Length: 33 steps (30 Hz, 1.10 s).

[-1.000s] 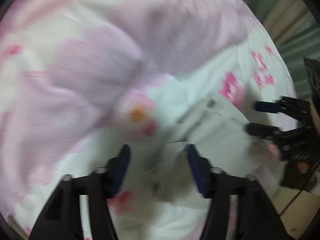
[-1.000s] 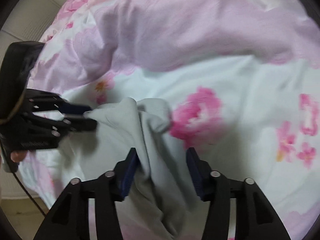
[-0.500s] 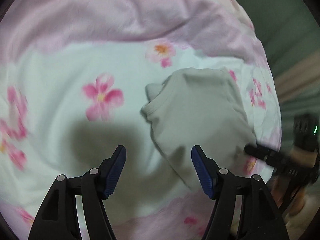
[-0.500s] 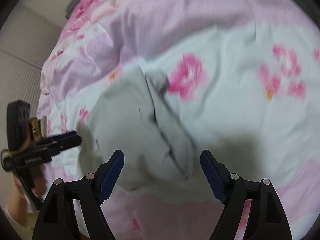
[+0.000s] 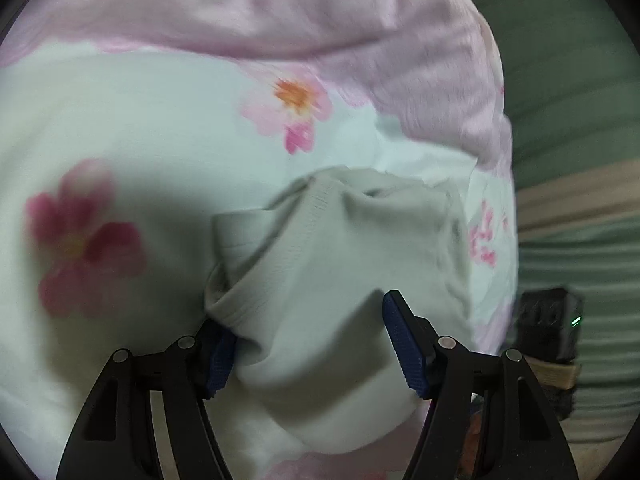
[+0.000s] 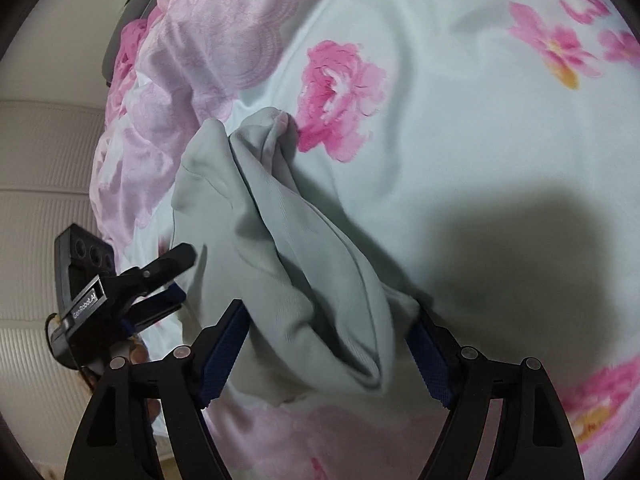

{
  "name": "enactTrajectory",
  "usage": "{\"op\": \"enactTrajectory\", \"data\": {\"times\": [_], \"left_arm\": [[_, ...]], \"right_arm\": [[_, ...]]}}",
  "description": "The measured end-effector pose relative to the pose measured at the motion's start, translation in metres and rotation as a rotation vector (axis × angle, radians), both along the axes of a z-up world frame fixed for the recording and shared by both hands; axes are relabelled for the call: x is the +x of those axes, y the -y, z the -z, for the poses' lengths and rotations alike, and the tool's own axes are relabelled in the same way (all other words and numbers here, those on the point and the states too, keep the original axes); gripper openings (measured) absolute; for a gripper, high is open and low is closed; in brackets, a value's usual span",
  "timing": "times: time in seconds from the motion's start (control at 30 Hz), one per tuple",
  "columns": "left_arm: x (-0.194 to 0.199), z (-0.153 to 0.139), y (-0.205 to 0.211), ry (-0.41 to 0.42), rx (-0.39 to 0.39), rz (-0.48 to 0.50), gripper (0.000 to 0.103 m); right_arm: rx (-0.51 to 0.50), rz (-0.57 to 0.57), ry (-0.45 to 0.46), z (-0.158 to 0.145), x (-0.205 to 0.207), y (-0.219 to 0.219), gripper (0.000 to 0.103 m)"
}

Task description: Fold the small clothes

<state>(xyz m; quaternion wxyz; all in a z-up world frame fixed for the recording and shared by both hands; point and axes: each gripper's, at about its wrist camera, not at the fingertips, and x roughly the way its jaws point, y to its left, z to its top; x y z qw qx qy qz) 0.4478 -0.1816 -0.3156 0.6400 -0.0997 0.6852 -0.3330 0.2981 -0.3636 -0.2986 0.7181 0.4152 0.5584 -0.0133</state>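
Observation:
A small pale grey-green garment (image 5: pixel 352 264) lies bunched on the flowered bedsheet (image 5: pixel 132 152). My left gripper (image 5: pixel 310 344) is open, its jaws wide apart on either side of the garment's near edge, cloth between them. In the right wrist view the same garment (image 6: pixel 288 248) lies in long folds, and my right gripper (image 6: pixel 332 344) is open astride its near end. The left gripper (image 6: pixel 176 276) also shows there at the garment's left edge. The right gripper's body (image 5: pixel 548 332) shows dark at the far right of the left wrist view.
A pink crumpled quilt (image 5: pixel 280 12) lies along the far side of the bed and shows at upper left in the right wrist view (image 6: pixel 192 60). The bed's edge (image 5: pixel 504 240) drops off at right to green and tan flooring (image 5: pixel 580 160). A white wall (image 6: pixel 40 180) is left.
Both grippers let go of the garment, pulled back with jaws wide, and have now come down close again, each open astride an edge of the garment.

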Motion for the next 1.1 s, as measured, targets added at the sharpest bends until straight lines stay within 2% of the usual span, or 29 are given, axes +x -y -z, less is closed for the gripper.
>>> {"op": "enactTrajectory", "data": {"times": [0.07, 0.1, 0.17, 0.23, 0.33, 0.4, 0.57, 0.8, 0.9, 1.1], "left_arm": [[-0.003, 0.001, 0.008, 0.023, 0.017, 0.029, 0.063], [-0.004, 0.001, 0.008, 0.027, 0.022, 0.033, 0.054], [-0.003, 0.003, 0.008, 0.03, 0.046, 0.024, 0.039], [-0.002, 0.002, 0.002, 0.02, 0.044, 0.01, 0.026], [-0.006, -0.006, -0.001, 0.026, 0.036, 0.005, 0.018], [-0.012, -0.021, 0.001, 0.062, 0.044, 0.0, 0.017], [-0.027, -0.059, -0.004, 0.148, 0.065, -0.005, 0.016], [-0.06, -0.134, -0.026, 0.285, 0.06, -0.068, 0.016], [-0.077, -0.173, -0.044, 0.351, 0.076, -0.123, 0.016], [-0.114, -0.242, -0.127, 0.442, 0.122, -0.289, 0.016]], "right_arm": [[-0.026, -0.041, 0.01, 0.003, 0.011, -0.008, 0.078], [-0.034, -0.054, 0.012, 0.004, 0.015, -0.009, 0.075], [-0.041, -0.064, 0.009, 0.008, 0.023, -0.011, 0.065], [-0.043, -0.072, 0.004, 0.009, 0.031, -0.012, 0.048], [-0.041, -0.089, -0.003, 0.004, 0.037, -0.015, 0.037], [-0.039, -0.091, -0.004, -0.003, 0.035, -0.016, 0.034], [-0.109, -0.136, 0.019, -0.036, 0.031, -0.027, 0.032], [-0.159, -0.206, 0.124, -0.104, 0.016, -0.046, 0.031], [-0.167, -0.247, 0.178, -0.135, 0.01, -0.058, 0.031], [-0.154, -0.383, 0.281, -0.198, 0.009, -0.113, 0.031]]}}
